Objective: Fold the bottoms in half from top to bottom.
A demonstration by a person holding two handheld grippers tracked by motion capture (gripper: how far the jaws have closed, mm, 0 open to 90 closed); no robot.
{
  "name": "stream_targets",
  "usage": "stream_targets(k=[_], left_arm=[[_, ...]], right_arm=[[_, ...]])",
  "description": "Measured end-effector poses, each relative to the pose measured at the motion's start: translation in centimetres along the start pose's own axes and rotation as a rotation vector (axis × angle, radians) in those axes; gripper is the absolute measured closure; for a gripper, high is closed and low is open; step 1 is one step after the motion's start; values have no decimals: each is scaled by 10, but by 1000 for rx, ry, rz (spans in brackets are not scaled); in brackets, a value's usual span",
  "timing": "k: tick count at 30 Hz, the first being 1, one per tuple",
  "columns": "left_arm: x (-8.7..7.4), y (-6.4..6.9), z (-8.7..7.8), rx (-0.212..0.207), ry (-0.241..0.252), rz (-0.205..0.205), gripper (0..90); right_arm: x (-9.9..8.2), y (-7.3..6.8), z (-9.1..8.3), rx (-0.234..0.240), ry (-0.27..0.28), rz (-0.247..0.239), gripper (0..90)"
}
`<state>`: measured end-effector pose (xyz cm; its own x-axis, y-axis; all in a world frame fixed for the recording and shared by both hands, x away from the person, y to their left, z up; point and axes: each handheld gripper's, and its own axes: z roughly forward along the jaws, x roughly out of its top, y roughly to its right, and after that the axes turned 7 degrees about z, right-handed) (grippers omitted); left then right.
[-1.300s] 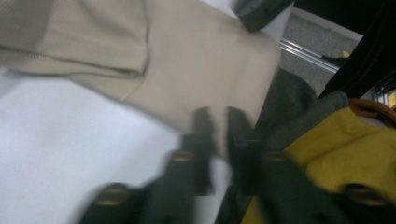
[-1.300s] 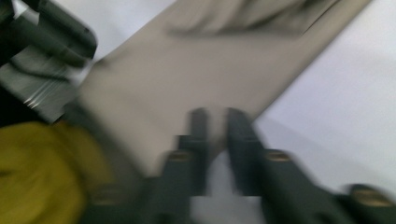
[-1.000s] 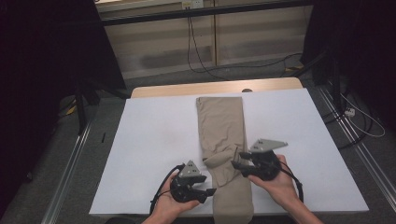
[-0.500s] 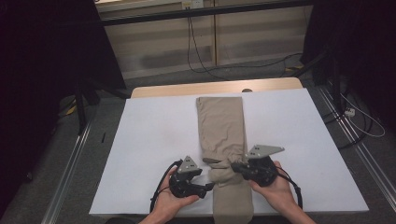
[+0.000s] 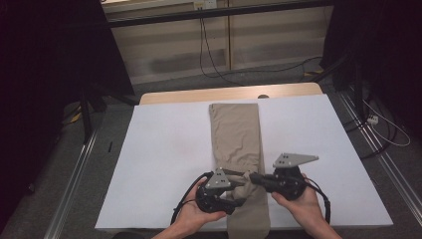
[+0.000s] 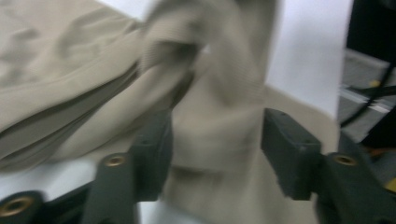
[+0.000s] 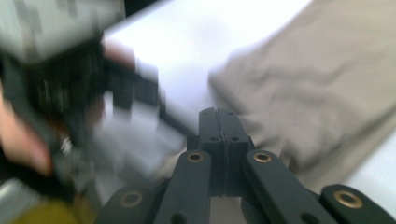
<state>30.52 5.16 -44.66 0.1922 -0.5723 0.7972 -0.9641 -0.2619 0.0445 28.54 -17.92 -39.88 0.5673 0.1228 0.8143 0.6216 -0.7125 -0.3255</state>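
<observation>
Folded tan trousers (image 5: pixel 235 134) lie lengthwise down the middle of the white table cover (image 5: pixel 164 159). Their near part is bunched up between my two grippers. My left gripper (image 5: pixel 238 191) reaches in from the left. In the left gripper view (image 6: pixel 217 121) its jaws stand apart with a raised fold of the trousers (image 6: pixel 215 93) between them; they have just been closing. My right gripper (image 5: pixel 253 177) comes from the right with its tips at the bunch. In the right gripper view (image 7: pixel 217 112) its jaws are pressed together, the trousers (image 7: pixel 317 84) beside them; I cannot tell whether cloth is pinched.
A wooden table edge (image 5: pixel 229 93) shows past the far end of the cover. Cables (image 5: pixel 214 59) run across the floor behind it. Dark stands flank the table. The cover is bare white on either side of the trousers.
The left gripper has moved right onto the trousers' edge. The right gripper has shifted slightly and shut its jaws. The cloth between them has risen into a bunch.
</observation>
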Motion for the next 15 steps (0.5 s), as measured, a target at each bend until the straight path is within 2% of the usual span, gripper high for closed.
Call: stream_targets(k=[2, 3, 4, 5, 6, 7, 9, 10, 11, 13, 15], left_arm=[[0, -2, -2, -28, 14, -42, 688], [0, -4, -3, -46, 23, -55, 773], [0, -4, -5, -38, 37, -60, 873], [0, -5, -8, -37, 44, -64, 882], [1, -6, -12, -56, 57, -80, 886], [1, -5, -17, -60, 67, -98, 888], [3, 0, -30, -83, 96, -124, 887], [4, 4, -37, -99, 113, -118, 888], [5, 9, -43, -113, 114, -100, 887], [3, 18, -53, -153, 115, -96, 886], [-3, 27, -56, -159, 92, -89, 885]], right_arm=[[14, 3, 4, 17, 35, 20, 899], [19, 3, 7, 14, 42, 14, 899], [23, 4, 11, 15, 49, 15, 899], [27, 5, 14, 15, 60, 19, 898], [29, 6, 18, 6, 64, 15, 899], [30, 7, 21, -12, 63, 15, 898], [28, 8, 21, -15, 54, 29, 898], [24, 7, 18, -27, 50, 34, 897], [20, 5, 14, -22, 45, 33, 898], [7, 0, 4, -11, 20, 35, 897], [-11, -5, -5, 13, -15, 54, 896]])
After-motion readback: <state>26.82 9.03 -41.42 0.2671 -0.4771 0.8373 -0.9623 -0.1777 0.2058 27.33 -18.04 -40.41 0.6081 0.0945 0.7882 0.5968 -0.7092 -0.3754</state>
